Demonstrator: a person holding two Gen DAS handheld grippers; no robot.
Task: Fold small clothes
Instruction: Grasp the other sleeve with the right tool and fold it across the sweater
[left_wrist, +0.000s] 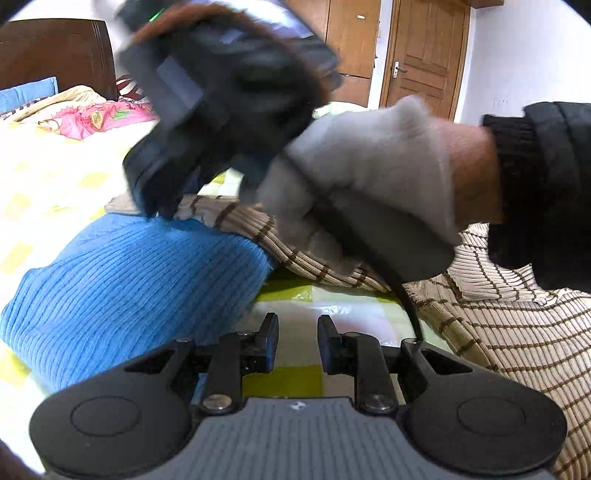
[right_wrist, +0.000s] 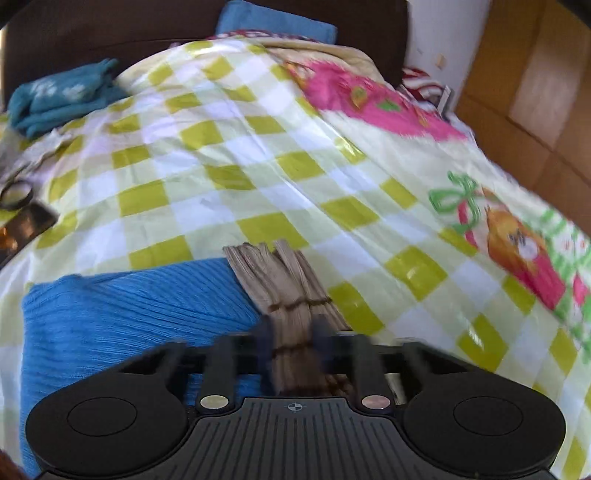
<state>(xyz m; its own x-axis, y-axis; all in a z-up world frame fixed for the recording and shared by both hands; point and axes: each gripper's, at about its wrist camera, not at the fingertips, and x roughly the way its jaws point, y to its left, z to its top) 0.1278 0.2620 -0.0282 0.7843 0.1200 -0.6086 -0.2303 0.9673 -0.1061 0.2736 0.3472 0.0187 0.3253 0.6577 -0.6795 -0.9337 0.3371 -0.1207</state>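
A beige knit garment with brown stripes lies on the bed at the right of the left wrist view. Its sleeve reaches left onto a folded blue ribbed sweater. My right gripper, blurred and held by a grey-gloved hand, points down at the sleeve's cuff. In the right wrist view the sleeve runs between the fingers of the right gripper, which is shut on it, beside the blue sweater. My left gripper is open a little over the bed cover, with nothing between its fingers.
A yellow and white checked cover spreads over the bed. A pink quilt and teal clothes lie near the dark headboard. Dark items sit at the bed's left edge. A wooden door stands behind.
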